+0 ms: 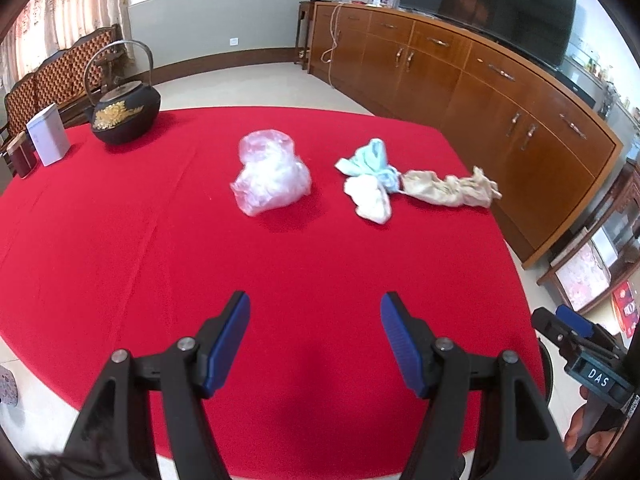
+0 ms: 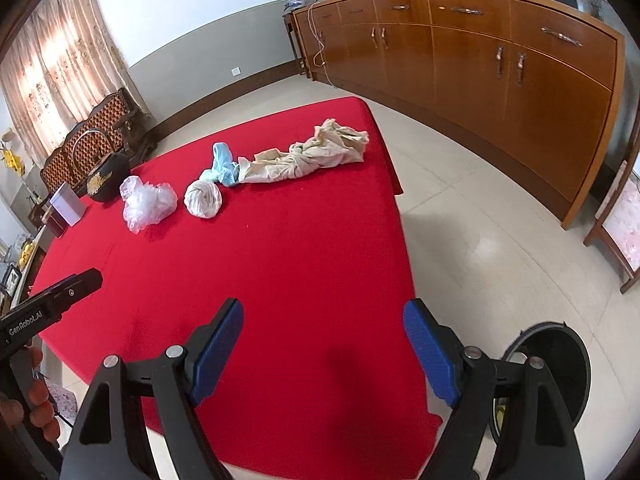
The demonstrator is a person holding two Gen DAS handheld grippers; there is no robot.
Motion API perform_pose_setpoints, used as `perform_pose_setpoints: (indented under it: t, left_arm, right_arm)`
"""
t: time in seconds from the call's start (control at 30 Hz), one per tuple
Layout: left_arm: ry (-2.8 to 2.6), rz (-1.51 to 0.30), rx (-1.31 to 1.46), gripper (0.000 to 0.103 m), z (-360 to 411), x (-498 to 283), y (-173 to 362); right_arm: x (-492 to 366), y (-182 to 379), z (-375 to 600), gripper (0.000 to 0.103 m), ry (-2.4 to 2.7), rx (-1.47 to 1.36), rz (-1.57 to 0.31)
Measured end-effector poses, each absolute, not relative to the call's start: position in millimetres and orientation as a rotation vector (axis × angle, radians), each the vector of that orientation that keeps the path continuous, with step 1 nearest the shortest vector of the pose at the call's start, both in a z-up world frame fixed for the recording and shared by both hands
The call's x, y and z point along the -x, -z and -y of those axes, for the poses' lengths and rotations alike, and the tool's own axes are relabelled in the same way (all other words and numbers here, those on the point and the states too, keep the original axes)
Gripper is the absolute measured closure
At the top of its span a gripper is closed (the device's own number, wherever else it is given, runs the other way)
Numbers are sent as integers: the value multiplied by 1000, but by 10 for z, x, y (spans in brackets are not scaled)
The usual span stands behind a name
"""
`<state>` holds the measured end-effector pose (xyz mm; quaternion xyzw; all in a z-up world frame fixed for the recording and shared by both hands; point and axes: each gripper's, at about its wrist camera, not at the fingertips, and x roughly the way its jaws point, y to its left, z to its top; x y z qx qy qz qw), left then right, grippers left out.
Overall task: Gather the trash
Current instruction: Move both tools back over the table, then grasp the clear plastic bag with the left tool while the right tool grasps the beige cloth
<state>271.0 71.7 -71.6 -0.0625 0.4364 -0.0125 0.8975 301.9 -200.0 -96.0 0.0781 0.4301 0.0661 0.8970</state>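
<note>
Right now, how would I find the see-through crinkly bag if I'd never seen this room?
Look at the big table with the red cloth. Near the middle of its far half sits the clear plastic bag, between the black teapot and a blue-and-white wad. It is the only scrap you can see through; the others are solid blue, white or beige.

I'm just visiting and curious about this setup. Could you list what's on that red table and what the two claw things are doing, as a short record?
surface: table with red cloth
trash, left: crumpled clear plastic bag
trash, middle: white wad touching a light blue piece
trash, right: crumpled beige wrapper
other items: black teapot, white box
left gripper: open, empty, short of the trash
right gripper: open, empty
bin: black, on the floor
</note>
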Motion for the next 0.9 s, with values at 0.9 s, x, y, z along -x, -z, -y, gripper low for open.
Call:
perform_pose_setpoints:
  t: [0.9]
  left_arm:
    - [-44, -897, 153, 34, -1034, -3810, 1042]
  right_arm:
    - [-4290, 948, 1930, 7, -78, -120, -829]
